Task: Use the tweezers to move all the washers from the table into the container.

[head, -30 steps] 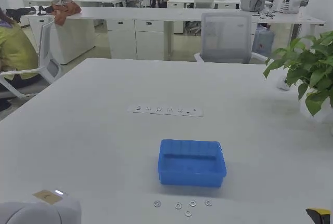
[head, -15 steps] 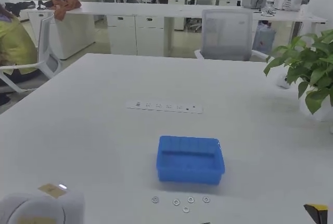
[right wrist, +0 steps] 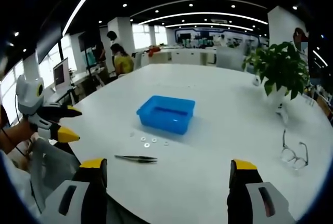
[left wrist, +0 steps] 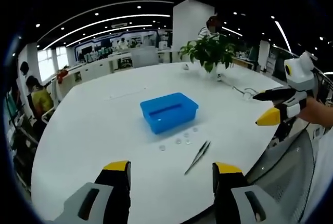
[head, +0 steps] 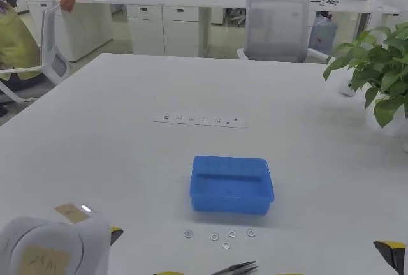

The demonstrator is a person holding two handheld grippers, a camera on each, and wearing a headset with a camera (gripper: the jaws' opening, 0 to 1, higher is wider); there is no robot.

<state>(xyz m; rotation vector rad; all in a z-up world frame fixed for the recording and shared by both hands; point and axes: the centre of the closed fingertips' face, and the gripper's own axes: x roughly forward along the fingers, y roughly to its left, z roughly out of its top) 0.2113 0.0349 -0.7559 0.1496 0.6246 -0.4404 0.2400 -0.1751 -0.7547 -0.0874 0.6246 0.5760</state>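
Observation:
A blue container stands on the white table. Several small washers lie in a loose row just in front of it. Dark tweezers lie on the table nearer to me, untouched. My left gripper is open and empty, held well back from the tweezers and the container. My right gripper is also open and empty, with the tweezers, washers and container ahead of it. In the head view the left gripper sits at bottom left.
A power strip lies beyond the container. A potted plant stands at the table's right. Glasses lie on the right side. An office chair stands behind the far edge. A seated person is at far left.
The head camera has tilted down, bringing the tweezers into view at the bottom. The left gripper shows larger at bottom left. Container and washers have not moved.

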